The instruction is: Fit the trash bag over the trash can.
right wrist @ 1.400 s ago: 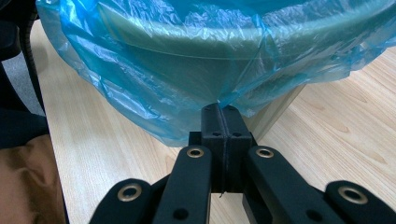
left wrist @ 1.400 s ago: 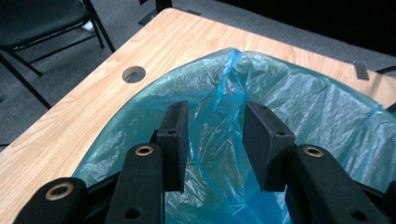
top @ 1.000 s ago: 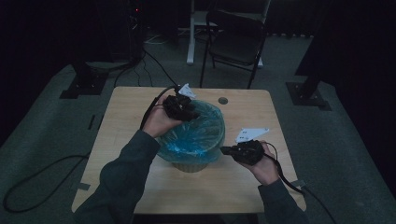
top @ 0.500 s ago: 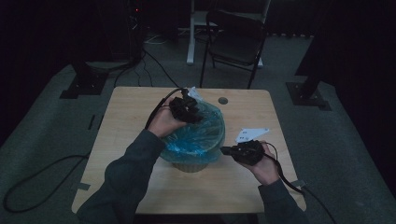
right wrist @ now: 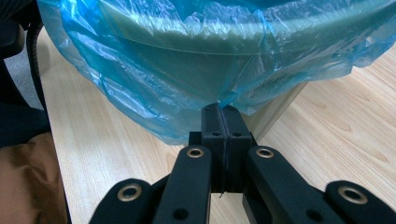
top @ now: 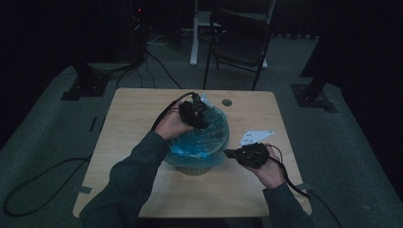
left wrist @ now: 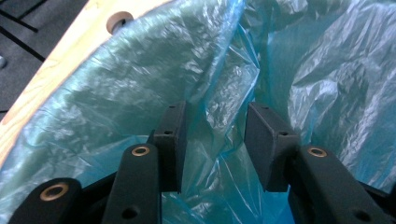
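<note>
**Blue bag pinched at one edge, loose at the other**

The right gripper [right wrist: 223, 109] has its jaws pressed flat together on a thin hem of the bag [right wrist: 187, 60], just where the blue film hangs down below the bin [right wrist: 275, 114] rim on the near right side. In the high view this gripper [top: 233, 153] lies level at the bin's right flank, close above the table [top: 138, 114], held by the person's right hand [top: 268, 168].

The left gripper [left wrist: 215, 140] stands with its jaws apart, and they have just been opening further. A crumpled fold of film runs up between the pads [left wrist: 175, 135] but they do not press on it. From above, this gripper [top: 199, 111] sits over the far rim of the bin, the left hand [top: 171, 124] behind it.

The bag [top: 204, 140] lines the bin [top: 192, 167] and drapes over its rim; the bin stands near the middle of the table. A white card [top: 255, 137] lies flat just beyond the right gripper. Behind the table stands a chair [top: 242, 42].
</note>
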### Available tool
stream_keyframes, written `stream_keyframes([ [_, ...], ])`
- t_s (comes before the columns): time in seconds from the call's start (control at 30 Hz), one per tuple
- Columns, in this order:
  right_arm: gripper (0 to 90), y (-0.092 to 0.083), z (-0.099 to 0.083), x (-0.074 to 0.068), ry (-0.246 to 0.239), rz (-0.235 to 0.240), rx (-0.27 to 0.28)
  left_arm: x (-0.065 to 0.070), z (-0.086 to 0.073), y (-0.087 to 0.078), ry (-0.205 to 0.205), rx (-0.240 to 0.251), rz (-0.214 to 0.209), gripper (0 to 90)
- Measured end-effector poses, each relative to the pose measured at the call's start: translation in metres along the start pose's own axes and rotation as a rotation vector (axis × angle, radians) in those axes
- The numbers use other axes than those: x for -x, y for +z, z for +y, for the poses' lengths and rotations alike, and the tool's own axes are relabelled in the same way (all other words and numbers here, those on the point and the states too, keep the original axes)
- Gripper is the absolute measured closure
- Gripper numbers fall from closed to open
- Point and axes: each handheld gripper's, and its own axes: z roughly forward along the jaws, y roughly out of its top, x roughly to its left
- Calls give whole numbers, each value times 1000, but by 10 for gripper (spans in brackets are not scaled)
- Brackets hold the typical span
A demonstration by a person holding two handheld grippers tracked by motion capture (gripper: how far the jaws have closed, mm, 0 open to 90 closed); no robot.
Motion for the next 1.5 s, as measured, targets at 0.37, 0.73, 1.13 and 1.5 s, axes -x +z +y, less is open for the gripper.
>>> stream_keyframes([
  [0.37,900,0,0,0,2,3,-5,2,-1,6,36,-71,16,593],
  [0.73,900,1,0,0,0,3,-10,3,0,13,49,-128,27,593],
  [1.13,900,0,-1,0,-1,4,-10,4,1,21,65,-199,18,593],
  [1.5,900,0,-1,-1,-3,4,-12,10,1,29,127,-265,46,582],
])
